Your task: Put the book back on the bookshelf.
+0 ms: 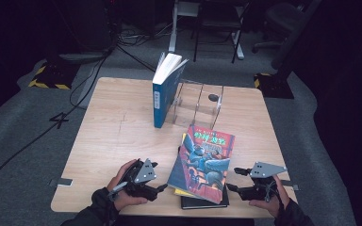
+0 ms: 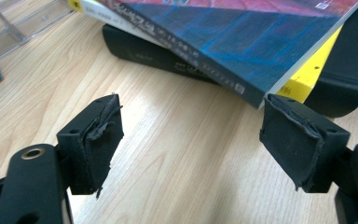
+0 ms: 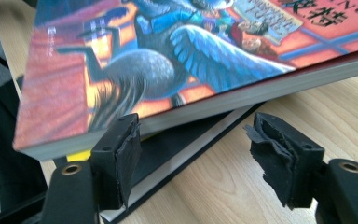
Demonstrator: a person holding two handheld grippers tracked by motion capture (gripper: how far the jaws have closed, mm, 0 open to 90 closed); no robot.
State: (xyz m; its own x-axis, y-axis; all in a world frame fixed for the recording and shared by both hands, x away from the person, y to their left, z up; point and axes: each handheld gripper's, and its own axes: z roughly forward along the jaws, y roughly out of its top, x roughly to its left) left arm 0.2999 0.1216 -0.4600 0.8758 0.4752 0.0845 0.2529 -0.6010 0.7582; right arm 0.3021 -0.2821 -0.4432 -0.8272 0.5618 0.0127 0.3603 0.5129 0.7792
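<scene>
Still ungripped: illustrated book (image 1: 202, 162) atop stack at table's (image 1: 118, 136) six o'clock.
Flanked by left gripper (image 1: 161, 188) at nine, right gripper (image 1: 232, 180) at three, both gaping; could slide off yellow book (image 2: 313, 74) if nudged.

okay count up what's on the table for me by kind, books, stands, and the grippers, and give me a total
Books: 4 – upright blue book, illustrated book, yellow book and black book stacked beneath it.
Clear book stands: 1 – clear stand.
Grippers: 2 – left gripper, right gripper, both open.
Total: 7
</scene>
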